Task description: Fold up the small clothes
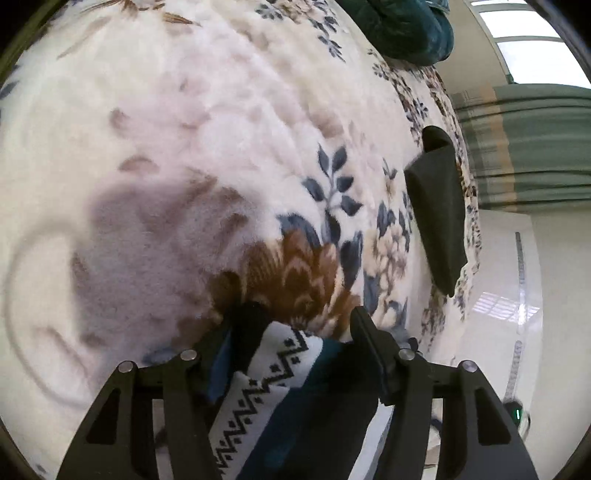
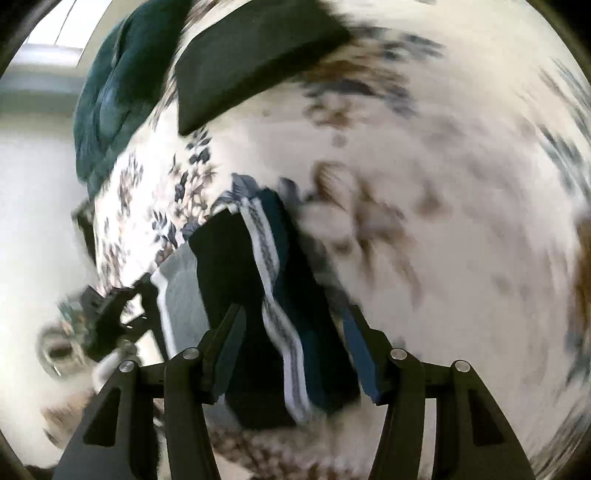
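A small dark teal garment (image 1: 280,373) with a white zigzag band lies on the floral fleece blanket (image 1: 184,147) at the bed's edge. My left gripper (image 1: 291,328) stands over one end of it, jaws apart, with the cloth filling the gap between them; its blue left pad shows bare. The right wrist view is blurred. There the same garment (image 2: 280,280) stretches away as a folded strip, and my right gripper (image 2: 291,325) hovers above it, open, its pads off the cloth. The left gripper (image 2: 107,310) shows at the strip's far end.
A flat folded dark cloth (image 1: 439,214) (image 2: 251,62) lies further along the bed edge. A teal velvet bundle (image 1: 406,26) (image 2: 110,92) sits beyond it. White glossy floor (image 1: 517,277) and a green curtain (image 1: 535,147) lie past the edge.
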{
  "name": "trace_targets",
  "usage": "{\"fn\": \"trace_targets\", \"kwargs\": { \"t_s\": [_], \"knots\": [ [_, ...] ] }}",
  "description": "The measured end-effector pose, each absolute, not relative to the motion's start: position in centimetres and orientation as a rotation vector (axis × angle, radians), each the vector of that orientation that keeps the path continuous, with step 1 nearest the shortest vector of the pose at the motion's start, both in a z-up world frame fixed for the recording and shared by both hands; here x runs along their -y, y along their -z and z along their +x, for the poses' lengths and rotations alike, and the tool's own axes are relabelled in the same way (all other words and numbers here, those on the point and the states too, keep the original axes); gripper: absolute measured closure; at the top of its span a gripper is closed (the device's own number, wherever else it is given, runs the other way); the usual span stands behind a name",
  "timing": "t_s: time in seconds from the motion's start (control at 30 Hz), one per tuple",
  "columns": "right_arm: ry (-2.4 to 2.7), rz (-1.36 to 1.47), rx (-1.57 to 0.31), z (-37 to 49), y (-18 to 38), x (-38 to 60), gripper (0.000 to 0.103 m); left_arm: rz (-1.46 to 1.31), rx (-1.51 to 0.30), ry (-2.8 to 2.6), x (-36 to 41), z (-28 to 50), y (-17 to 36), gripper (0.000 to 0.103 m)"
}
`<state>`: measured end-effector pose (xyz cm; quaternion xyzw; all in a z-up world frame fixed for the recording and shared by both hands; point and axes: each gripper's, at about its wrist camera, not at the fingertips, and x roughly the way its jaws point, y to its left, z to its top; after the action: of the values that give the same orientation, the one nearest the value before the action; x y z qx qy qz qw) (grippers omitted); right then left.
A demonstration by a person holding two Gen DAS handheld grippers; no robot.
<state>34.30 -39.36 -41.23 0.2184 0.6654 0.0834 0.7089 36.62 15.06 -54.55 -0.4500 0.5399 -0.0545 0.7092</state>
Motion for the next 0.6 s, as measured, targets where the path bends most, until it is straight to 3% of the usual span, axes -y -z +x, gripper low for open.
{"fn": "trace_targets", "kwargs": {
  "t_s": [0.1,0.13,0.17,0.2,0.23,0.27,0.6],
  "knots": [
    [-0.247,0.42,-1.511,39.9,45.0,36.0,0.046,-0.991,-1.174,0.141,-15.2,35.5,54.0,0.048],
    [-0.263,0.402,-1.533,41.1,46.4,35.0,0.046,-0.978,-1.164,0.141,-15.2,35.3,53.7,0.058],
    [-0.29,0.403,-1.563,42.1,47.9,34.4,0.046,-0.962,-1.163,0.136,-15.2,35.1,53.5,0.077],
    [-0.313,0.412,-1.596,43.0,49.4,33.7,0.046,-0.965,-1.163,0.146,-15.1,35.0,53.5,0.082],
    [-0.326,0.415,-1.601,43.3,50.2,33.2,0.058,-0.967,-1.154,0.146,-15.2,34.8,53.4,0.085],
    [-0.331,0.405,-1.562,43.7,50.2,32.6,0.097,-0.96,-1.142,0.134,-15.3,34.6,53.1,0.086],
    [-0.272,0.414,-1.365,46.6,44.8,33.4,0.101,-1.079,-1.145,0.102,-16.4,35.7,55.1,0.088]
  ]
}}
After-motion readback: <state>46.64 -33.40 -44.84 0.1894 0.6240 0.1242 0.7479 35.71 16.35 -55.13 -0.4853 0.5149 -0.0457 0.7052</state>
